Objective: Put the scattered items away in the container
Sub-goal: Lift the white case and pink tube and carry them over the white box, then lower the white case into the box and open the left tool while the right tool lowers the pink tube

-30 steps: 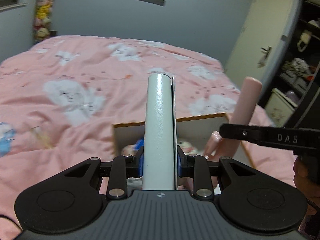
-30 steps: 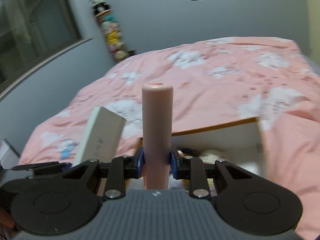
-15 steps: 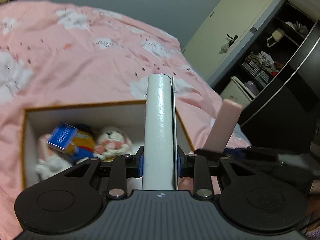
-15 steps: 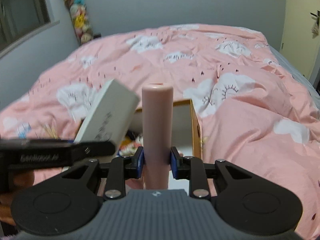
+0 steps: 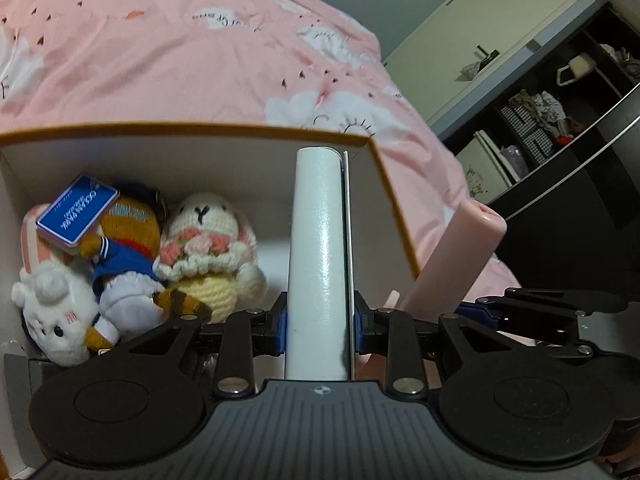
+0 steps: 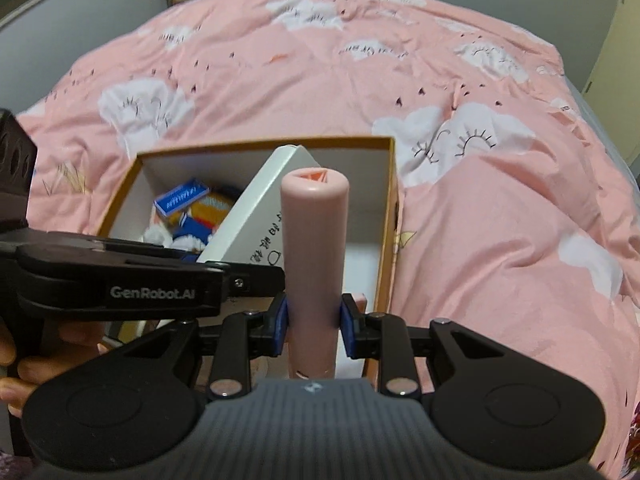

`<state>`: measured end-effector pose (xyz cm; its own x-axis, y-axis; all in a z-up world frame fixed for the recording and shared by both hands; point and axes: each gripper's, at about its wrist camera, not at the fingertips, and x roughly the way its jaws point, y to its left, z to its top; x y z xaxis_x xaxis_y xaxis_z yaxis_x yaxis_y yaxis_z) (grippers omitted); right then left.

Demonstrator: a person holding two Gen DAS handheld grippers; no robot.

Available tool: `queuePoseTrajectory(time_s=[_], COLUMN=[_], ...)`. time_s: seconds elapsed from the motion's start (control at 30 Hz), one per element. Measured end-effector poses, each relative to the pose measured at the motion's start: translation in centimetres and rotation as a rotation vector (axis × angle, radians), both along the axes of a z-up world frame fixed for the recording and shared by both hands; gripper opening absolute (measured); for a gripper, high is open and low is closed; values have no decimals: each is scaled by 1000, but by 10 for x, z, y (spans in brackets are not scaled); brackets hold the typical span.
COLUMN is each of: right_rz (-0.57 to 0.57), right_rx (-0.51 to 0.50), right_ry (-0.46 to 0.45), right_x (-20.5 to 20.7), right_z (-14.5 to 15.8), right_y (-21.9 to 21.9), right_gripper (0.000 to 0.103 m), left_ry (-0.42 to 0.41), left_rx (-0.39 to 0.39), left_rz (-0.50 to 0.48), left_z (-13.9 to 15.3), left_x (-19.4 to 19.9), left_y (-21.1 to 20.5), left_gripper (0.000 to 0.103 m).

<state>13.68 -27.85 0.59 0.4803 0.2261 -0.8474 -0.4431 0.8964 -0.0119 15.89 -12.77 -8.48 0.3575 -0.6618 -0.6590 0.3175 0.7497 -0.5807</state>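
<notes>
jaws: left gripper point(image 5: 320, 326) clamped on a white box point(image 5: 318, 248), right gripper point(image 6: 314, 320) clamped on a pink tube point(image 6: 314, 248). both items stand along the fingers at frame centre. white box tip lies over the container's point(image 5: 394, 200) right side; tube tip over its right half. inside, lower left: blue card point(image 5: 78, 210), crochet bunny point(image 5: 208, 240), white plush point(image 5: 56, 312). pink duvet point(image 6: 500, 220) all round.

Glossy white box point(image 5: 318, 248), crocheted yarn bunny point(image 5: 208, 248)
</notes>
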Motion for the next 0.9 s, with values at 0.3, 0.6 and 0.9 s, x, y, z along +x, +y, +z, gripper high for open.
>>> queuePoseTrajectory(time_s=[0.3, 0.6, 0.9], right_rz=[9, -5, -15], right_rx=[-11, -35, -36], right_ry=[92, 47, 39], right_x=[12, 17, 21], right_z=[-19, -26, -26], right_y=[-1, 5, 6], right_gripper=[29, 29, 28], left_ry=[63, 70, 73], left_rx=[39, 56, 31], left_rz=[-10, 10, -16], left_z=[-18, -21, -6], left_x=[4, 10, 9], left_y=[-2, -4, 8], left_gripper=[33, 33, 50])
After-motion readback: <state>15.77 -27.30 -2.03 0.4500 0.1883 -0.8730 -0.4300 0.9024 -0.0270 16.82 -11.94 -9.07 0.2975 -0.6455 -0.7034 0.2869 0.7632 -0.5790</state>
